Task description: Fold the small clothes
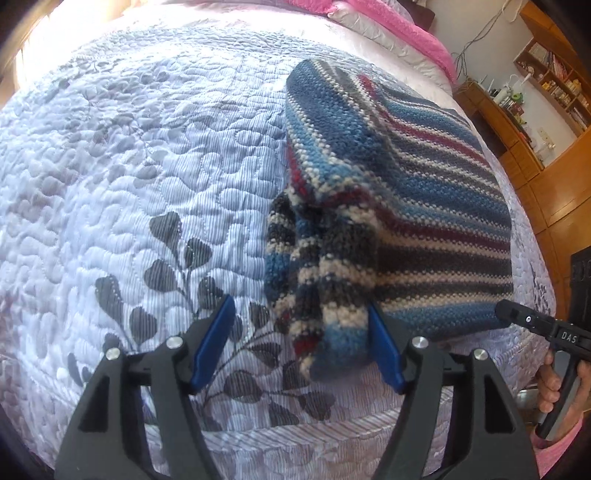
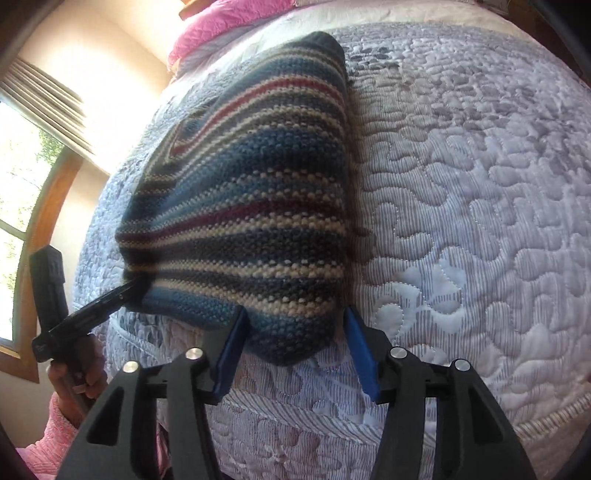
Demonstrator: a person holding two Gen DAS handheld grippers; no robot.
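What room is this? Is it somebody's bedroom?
Most likely a bedroom. The striped knitted garment lies on a bed with a quilted bedspread and pink bedding at its far end. There are also wooden bookshelves along one wall and a curtained window.

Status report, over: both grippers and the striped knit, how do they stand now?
Left gripper open, sleeve end between its fingers. Right gripper open at the near hem. Striped knit sweater lies on the quilted bed cover, partly folded. Nothing in the way.
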